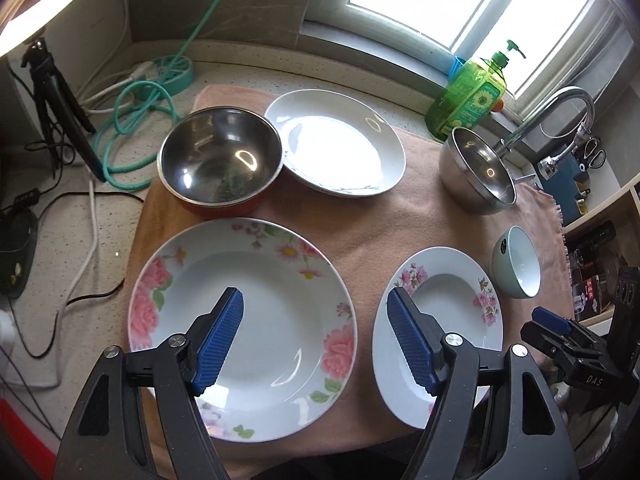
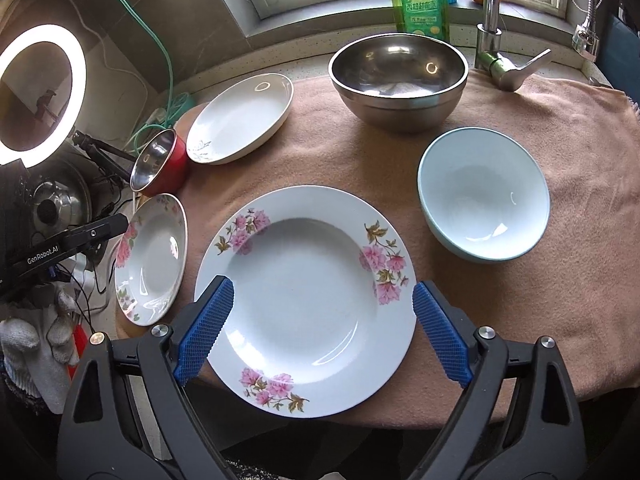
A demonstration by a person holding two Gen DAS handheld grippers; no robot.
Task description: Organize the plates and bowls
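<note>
On a pink cloth (image 1: 360, 216) lie a large rose-patterned plate (image 1: 256, 312), a smaller pink-flowered plate (image 1: 452, 300) (image 2: 304, 300), a white oval plate (image 1: 340, 144) (image 2: 244, 116), a red steel-lined bowl (image 1: 220, 160) (image 2: 160, 164), a steel bowl (image 1: 476, 172) (image 2: 400, 80) and a light blue bowl (image 1: 518, 262) (image 2: 484, 192). My left gripper (image 1: 316, 336) is open and empty above the large plate's right side. My right gripper (image 2: 324, 320) is open and empty above the smaller flowered plate. The rose plate also shows in the right wrist view (image 2: 152, 260).
A green soap bottle (image 1: 468, 96) (image 2: 420, 0) and a faucet (image 1: 560, 108) (image 2: 496, 20) stand at the back by the window. A green hose (image 1: 136, 120), cables and a tripod (image 1: 52, 92) lie left. A ring light (image 2: 40, 92) glows at the left.
</note>
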